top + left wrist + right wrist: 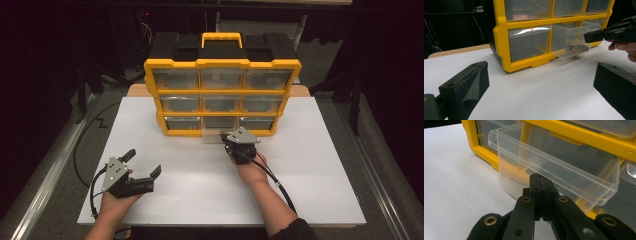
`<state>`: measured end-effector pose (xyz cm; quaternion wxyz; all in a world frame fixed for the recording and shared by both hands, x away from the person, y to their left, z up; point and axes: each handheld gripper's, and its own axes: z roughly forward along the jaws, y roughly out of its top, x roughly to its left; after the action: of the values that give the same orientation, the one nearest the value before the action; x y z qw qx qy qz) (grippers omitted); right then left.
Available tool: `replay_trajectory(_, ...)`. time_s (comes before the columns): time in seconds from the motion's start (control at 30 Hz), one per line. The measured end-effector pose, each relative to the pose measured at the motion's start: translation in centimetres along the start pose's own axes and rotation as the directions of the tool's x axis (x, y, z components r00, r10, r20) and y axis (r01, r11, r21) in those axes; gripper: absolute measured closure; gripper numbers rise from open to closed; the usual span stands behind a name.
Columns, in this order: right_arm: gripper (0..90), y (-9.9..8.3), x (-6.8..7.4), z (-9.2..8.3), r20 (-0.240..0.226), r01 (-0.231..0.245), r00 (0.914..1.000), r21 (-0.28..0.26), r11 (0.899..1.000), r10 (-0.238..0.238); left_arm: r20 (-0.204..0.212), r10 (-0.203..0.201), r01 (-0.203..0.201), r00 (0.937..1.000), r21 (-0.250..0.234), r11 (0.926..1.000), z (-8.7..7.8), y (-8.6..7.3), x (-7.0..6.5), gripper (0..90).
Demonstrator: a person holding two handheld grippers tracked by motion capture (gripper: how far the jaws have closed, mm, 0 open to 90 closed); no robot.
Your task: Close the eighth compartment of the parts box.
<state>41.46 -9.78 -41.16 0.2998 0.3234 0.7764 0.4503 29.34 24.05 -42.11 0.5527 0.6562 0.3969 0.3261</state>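
Right hand-held gripper (pixel 226 138) pinched against clear drawer (pixel 554 170).

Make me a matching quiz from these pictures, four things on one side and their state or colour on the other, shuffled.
Things:
1. left gripper
2. right gripper
3. bottom middle drawer
4. carry handle

States:
A. yellow, on top of the organizer
B. jaws wide apart, holding nothing
C. clear, pulled partway out
D. jaws closed at the drawer's front

Pairs: 1-B, 2-D, 3-C, 4-A

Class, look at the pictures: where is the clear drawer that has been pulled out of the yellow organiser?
The clear drawer juts from the bottom row's middle slot of the yellow organiser, with the right tool shut at its front and small dark items inside.
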Motion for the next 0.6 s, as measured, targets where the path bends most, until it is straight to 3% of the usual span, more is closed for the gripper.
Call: replay_trajectory(0.6, 90.0, 0.41, -0.44, 0.84, 0.023, 0.015, 0.9996, 0.012, 1.0, -0.016, 0.001, 0.0, 0.0, 1.0, 0.0, 1.0, -0.09, 0.02, 0.02, 1.1)
